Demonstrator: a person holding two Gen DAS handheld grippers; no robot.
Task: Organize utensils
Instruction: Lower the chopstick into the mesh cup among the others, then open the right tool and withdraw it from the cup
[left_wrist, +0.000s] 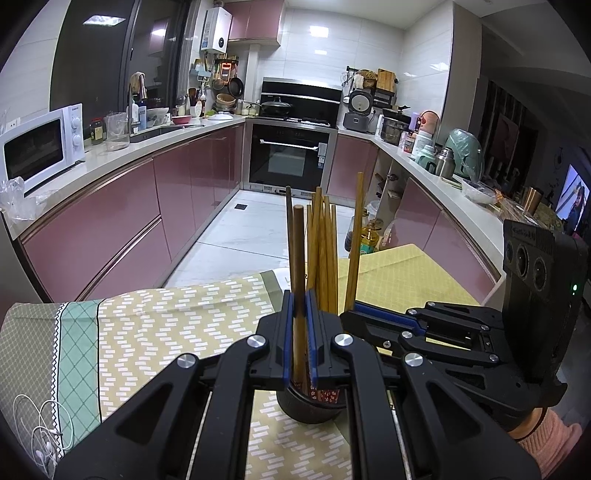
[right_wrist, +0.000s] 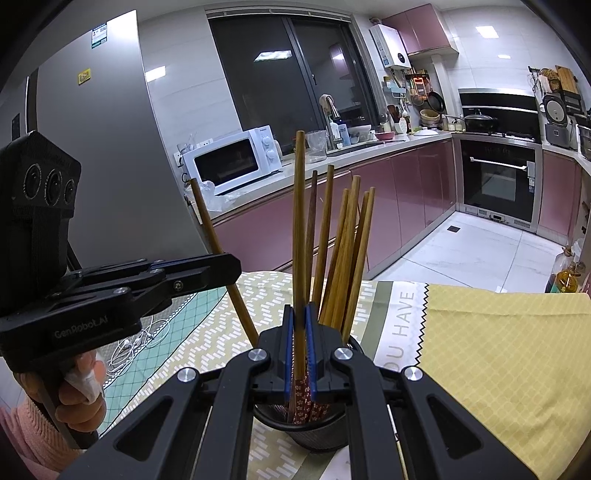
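At the far left of the worktop a white earphone cable (left_wrist: 40, 424) lies on the patterned cloth (left_wrist: 166, 325). No loose utensil shows on the cloth around it.

Your left gripper (left_wrist: 299, 306) has its jaws pressed together on a dark brown chopstick (left_wrist: 297, 251). From the right wrist view that stick leans away to the left. Its lower end runs down toward the holder, but whether the tip is inside the rim is hidden.

In the middle stands the dark mesh holder (right_wrist: 314, 430), upright on the cloth. A bunch of wooden chopsticks (right_wrist: 347, 251) already stands in it, so most of the sorting looks done.

Your right gripper (right_wrist: 299, 321) is clamped on a lighter chopstick (right_wrist: 299, 206), held nearly upright. Its red patterned end reaches down into the holder's mouth.

To the right, the yellow cloth (right_wrist: 498, 350) carries no utensils that you can see.

My reading: only these two held sticks are left. Both sit at the holder. What remains is to let them settle among the others and let go.
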